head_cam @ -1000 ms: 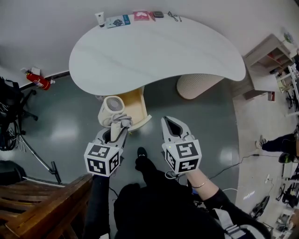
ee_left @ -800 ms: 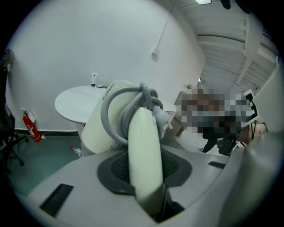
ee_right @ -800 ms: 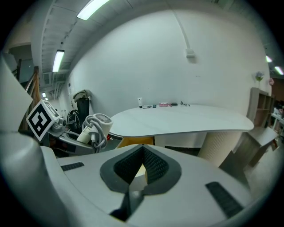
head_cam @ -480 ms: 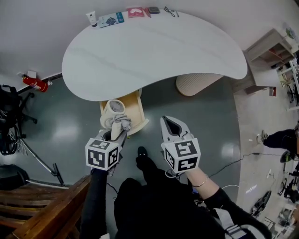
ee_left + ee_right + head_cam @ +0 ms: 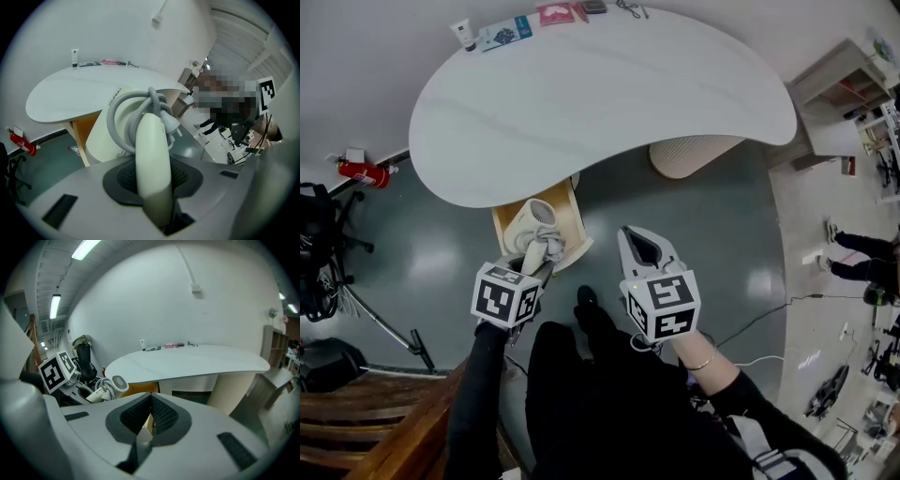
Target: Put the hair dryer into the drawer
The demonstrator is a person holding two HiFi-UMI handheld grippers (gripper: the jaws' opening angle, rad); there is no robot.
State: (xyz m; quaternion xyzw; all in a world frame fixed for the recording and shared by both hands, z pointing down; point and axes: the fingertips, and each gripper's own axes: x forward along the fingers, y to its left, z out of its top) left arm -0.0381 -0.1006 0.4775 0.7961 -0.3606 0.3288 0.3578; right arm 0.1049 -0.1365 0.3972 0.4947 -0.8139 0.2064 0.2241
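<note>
A white hair dryer (image 5: pixel 532 223) with its grey cord (image 5: pixel 125 118) wrapped in a bundle hangs over the open wooden drawer (image 5: pixel 574 246) under the white table (image 5: pixel 600 94). My left gripper (image 5: pixel 531 264) is shut on the dryer's handle (image 5: pixel 152 159), which runs up between the pads, barrel pointing away toward the drawer. In the right gripper view the dryer (image 5: pixel 112 384) shows at the left, in front of the drawer's wooden side (image 5: pixel 140 389). My right gripper (image 5: pixel 643 246) hovers just right of the drawer, jaws together with nothing in them.
A ribbed white pedestal (image 5: pixel 689 153) carries the table at the right. Small items (image 5: pixel 506 33) lie at the table's far edge. A fire extinguisher (image 5: pixel 364 173) lies at the left wall, wooden steps (image 5: pixel 356 422) at lower left, a shelf unit (image 5: pixel 844 103) at right.
My left gripper has sunk with the dryer and tipped it further down over the drawer. The right gripper has drifted slightly and stays shut.
</note>
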